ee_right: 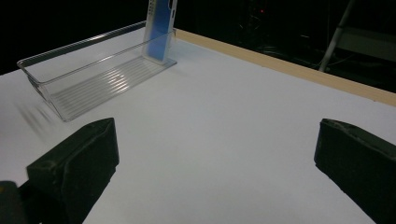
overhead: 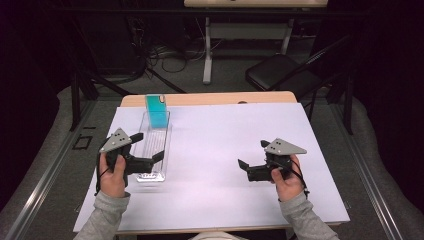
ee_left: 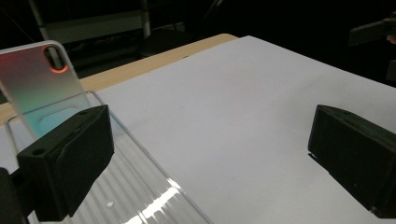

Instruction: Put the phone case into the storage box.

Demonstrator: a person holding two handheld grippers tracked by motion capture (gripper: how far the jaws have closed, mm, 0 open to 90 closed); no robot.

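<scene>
Left gripper (overhead: 148, 146) hangs wide open over the clear ribbed plastic tray (overhead: 169, 131) with a teal phone case (overhead: 156, 111) standing inside; right gripper (overhead: 252, 155) gapes too, well apart.

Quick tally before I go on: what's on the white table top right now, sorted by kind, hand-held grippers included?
Clear ribbed plastic tray: 1
Teal-blue phone case standing at the tray's far end: 1
Black two-jaw hand-held gripper, both open: 2 (left hand-held gripper, right hand-held gripper)
Total: 4
</scene>
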